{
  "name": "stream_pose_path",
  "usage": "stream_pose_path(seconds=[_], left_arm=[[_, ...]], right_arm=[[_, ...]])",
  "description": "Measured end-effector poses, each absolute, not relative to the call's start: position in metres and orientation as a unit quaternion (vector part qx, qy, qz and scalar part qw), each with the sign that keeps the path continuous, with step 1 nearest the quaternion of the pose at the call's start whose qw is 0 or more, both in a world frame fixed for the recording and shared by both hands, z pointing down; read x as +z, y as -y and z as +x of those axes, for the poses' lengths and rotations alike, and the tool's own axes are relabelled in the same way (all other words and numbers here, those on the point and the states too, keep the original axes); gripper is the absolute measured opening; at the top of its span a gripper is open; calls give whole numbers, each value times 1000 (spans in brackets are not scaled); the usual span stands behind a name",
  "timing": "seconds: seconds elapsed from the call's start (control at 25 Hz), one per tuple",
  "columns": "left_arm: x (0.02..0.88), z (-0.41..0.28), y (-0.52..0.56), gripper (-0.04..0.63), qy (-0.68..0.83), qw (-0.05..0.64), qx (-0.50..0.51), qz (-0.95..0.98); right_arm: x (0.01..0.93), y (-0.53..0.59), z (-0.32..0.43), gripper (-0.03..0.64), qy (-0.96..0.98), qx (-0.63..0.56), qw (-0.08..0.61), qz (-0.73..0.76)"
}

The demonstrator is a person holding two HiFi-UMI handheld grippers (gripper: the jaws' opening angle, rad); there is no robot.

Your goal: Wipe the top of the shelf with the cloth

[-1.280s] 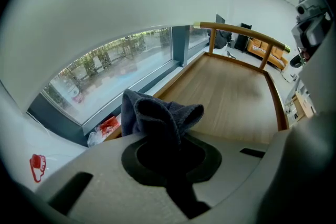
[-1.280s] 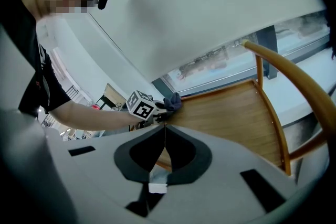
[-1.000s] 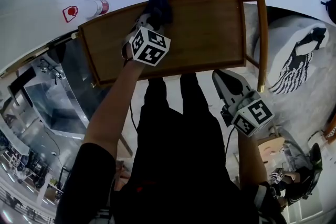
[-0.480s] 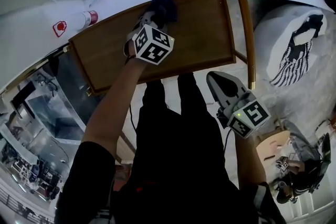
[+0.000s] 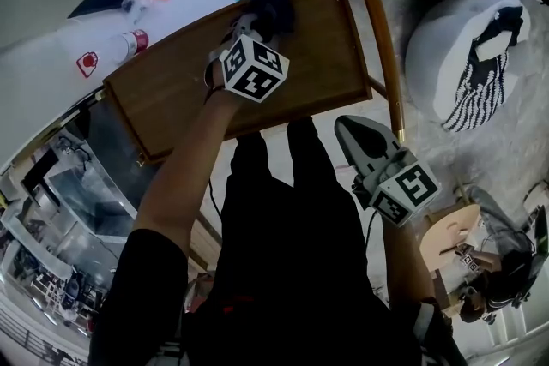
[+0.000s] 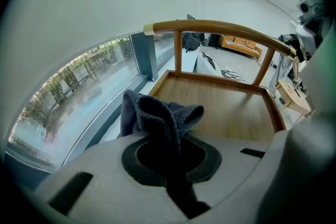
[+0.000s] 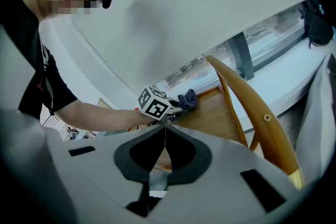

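Two grippers, left gripper (image 6: 169, 150) clenched on dark bunched cloth (image 6: 157, 113) at wooden shelf top's (image 5: 171, 90) far edge, right gripper (image 7: 164, 129) closed, empty.

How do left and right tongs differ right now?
The left tongs are shut on the dark cloth; the right tongs are shut on nothing. The left tongs reach over the wooden shelf top; the right tongs hang back, off its near edge. Both are shut.

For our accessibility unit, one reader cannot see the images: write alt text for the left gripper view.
The left gripper is shut on a bunched dark blue cloth above a rimmed wooden shelf top. A curved wooden rail arches over its far end.
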State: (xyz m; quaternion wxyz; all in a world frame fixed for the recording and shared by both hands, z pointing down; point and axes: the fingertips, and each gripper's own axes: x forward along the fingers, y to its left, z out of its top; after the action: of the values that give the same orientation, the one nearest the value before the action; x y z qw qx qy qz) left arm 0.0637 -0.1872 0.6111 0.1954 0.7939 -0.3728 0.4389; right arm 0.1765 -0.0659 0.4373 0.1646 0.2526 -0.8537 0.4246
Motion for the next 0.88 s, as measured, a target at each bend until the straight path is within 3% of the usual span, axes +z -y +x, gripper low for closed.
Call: stream_pose_path(seconds=[0.88], left_arm=[[582,135,200,38,312,188,395,843]], right_arm=[[421,68,194,6,857,415,147,267]])
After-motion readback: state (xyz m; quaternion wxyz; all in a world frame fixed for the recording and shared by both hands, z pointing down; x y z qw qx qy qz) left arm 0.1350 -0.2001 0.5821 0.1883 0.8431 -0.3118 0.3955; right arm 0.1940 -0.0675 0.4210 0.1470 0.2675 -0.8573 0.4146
